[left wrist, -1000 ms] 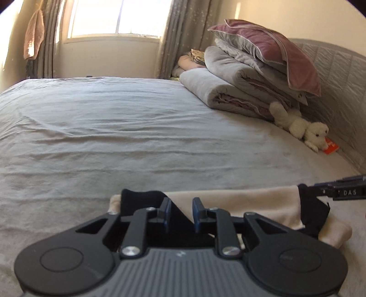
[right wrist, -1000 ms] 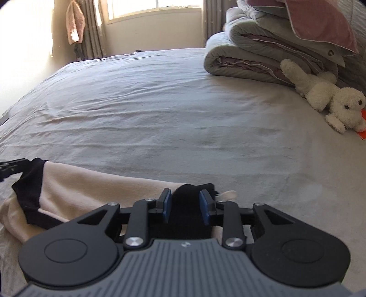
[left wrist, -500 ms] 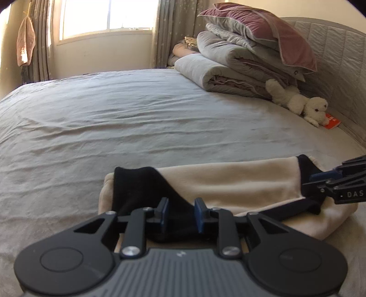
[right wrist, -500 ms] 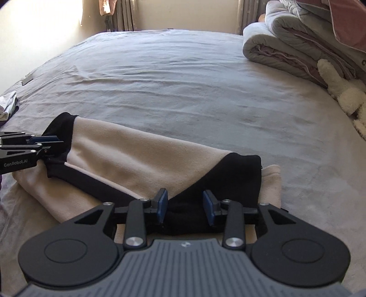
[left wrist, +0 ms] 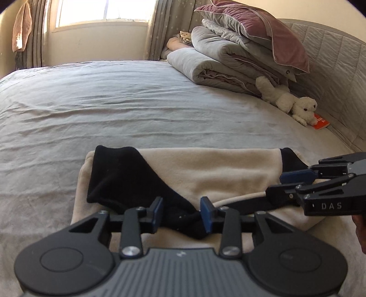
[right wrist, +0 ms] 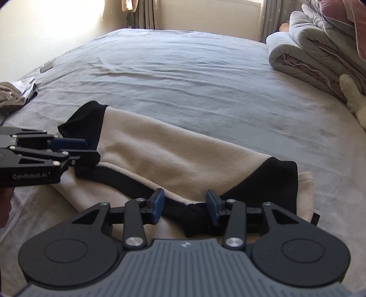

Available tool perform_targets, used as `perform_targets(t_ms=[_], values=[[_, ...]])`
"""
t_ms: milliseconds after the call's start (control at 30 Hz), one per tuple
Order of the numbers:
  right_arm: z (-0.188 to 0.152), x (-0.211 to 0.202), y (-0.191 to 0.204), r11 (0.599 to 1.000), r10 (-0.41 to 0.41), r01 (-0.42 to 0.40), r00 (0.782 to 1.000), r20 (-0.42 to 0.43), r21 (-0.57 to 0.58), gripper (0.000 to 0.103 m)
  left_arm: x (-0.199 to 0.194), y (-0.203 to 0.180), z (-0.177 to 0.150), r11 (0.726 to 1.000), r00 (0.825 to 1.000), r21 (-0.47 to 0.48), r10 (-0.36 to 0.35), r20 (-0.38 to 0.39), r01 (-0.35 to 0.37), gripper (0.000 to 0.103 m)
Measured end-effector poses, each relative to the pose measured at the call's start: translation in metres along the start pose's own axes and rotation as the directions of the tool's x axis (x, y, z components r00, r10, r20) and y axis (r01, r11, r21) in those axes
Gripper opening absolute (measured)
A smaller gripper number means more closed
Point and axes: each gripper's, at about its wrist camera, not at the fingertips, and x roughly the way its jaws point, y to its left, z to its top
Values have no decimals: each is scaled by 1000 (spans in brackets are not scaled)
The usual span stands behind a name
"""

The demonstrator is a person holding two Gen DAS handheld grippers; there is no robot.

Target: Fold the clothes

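Grey bed [left wrist: 114, 109], folded garment [left wrist: 205, 173] (grippers parted)

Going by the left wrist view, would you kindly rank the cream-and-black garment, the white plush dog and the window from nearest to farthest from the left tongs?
1. Cream-and-black garment, right at the left tongs.
2. White plush dog, far right by the headboard.
3. Window, across the bed, upper left.

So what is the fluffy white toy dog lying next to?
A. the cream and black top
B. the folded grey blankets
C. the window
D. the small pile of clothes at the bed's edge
B. The toy dog lies by the headboard, right up against the stack of folded grey blankets, far from the cream and black top.
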Motion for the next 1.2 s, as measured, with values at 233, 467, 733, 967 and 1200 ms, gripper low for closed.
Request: perform_targets(t_ms=[233, 467, 733, 967, 1200], values=[[3, 12, 19, 999, 29, -29, 1000, 0, -43, 46, 0, -2, -1, 1000, 1000, 4, 4, 2, -4, 38], [-2, -4, 12, 999, 43, -43, 999, -25, 4, 47, -3, -17, 19, 999, 998, 39, -23, 52, 21, 38], [-13, -43, -29, 979, -41, 31, 998, 44, 204, 53, 8, -47, 51, 993, 995, 116, -22, 102, 10, 39], [-18, -51, -30, 976, -22, 11, 999, 49, 218, 53, 77, -59, 47, 988, 992, 104, 119, -37, -114, 37], [-13, -61, -38, 970, -11, -9, 996, 84, 243, 55, 74, -80, 31, 945, 977, 248, 211, 30, -212, 36]])
